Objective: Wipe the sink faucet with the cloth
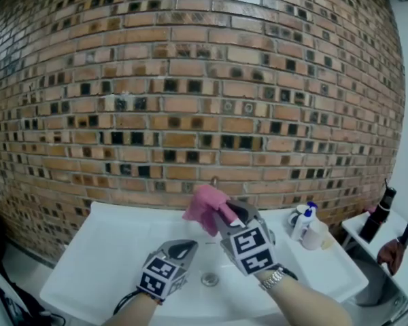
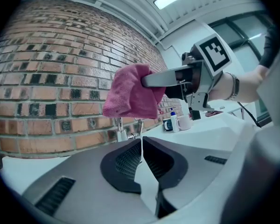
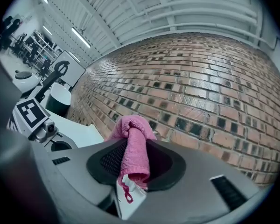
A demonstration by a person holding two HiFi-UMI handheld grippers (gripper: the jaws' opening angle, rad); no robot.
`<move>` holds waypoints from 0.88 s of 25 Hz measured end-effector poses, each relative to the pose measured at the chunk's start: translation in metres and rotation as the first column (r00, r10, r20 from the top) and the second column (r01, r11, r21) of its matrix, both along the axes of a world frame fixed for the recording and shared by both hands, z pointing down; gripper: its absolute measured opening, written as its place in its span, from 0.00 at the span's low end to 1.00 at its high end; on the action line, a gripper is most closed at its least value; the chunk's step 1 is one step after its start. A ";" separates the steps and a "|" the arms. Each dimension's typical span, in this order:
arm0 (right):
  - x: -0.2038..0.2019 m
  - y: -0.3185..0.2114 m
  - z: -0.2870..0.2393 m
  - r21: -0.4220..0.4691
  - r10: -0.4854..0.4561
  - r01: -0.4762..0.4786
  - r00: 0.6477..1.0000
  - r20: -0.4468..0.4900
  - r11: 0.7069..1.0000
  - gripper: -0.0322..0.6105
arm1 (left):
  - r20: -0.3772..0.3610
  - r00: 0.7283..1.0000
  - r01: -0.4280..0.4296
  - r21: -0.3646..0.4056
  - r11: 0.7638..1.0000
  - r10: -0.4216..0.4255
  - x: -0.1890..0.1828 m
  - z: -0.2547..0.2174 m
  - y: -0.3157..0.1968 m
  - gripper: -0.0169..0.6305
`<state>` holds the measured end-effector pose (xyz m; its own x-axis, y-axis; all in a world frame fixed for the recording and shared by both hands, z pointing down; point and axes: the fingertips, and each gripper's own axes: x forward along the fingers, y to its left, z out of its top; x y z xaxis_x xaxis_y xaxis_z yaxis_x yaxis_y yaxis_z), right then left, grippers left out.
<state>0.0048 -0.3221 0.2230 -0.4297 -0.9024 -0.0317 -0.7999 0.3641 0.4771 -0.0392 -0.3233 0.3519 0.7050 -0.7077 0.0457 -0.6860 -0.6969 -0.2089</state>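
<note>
The pink cloth (image 1: 205, 206) is bunched in your right tongs (image 1: 226, 217), and the right gripper view shows its folds clamped between the two pads with a white tag hanging out below. So the pick-up part of the job looks finished. In the head view the cloth sits just below the middle of the frame, against the foot of the brick wall (image 1: 190, 80). It covers nearly all of the faucet (image 1: 215, 180), so only a small tip shows above it. The left gripper view tells you more: the cloth (image 2: 130, 97) hangs in the upper middle of that frame, with the chrome faucet (image 2: 120, 130) below it, and the two appear to be apart, not pressed together. From this I judge that the cloth is not wiping at this instant, and nothing in the frames shows whether any part of the metal has been cleaned. Treat the whole wipe as left to do: spout, base and handle. Your left tongs (image 1: 185, 248) are closed with nothing between them, low in the head view over the white sink (image 1: 109, 250), just up and left of the drain (image 1: 209, 278). They play no part yet. A blue-capped bottle (image 1: 303, 223) and a cup (image 1: 316, 235) stand on the ledge at right, well apart from the cloth.
</note>
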 end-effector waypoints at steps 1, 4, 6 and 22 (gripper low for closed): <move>0.000 -0.002 0.000 -0.002 0.004 -0.004 1.000 -0.004 1.000 0.23 | 0.000 1.000 -0.001 -0.002 1.000 0.001 0.000 0.000 0.000 0.05; 0.001 -0.009 -0.002 -0.002 0.017 -0.017 1.000 -0.011 1.000 0.23 | 0.001 1.000 -0.006 -0.006 1.000 0.006 0.002 0.001 0.001 0.05; 0.001 -0.013 -0.004 0.002 0.023 -0.023 1.000 -0.019 1.000 0.23 | 0.003 1.000 -0.009 -0.009 1.000 0.009 0.002 0.002 0.001 0.05; 0.013 -0.037 -0.019 -0.019 0.054 -0.053 0.995 0.078 0.998 0.23 | -0.006 1.000 -0.005 0.008 1.000 0.005 0.001 -0.001 0.000 0.05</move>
<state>0.0173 -0.3587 0.2041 -0.3775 -0.9248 -0.0483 -0.8531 0.3270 0.4065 -0.0381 -0.3231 0.3507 0.7089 -0.7044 0.0355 -0.6837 -0.6987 -0.2106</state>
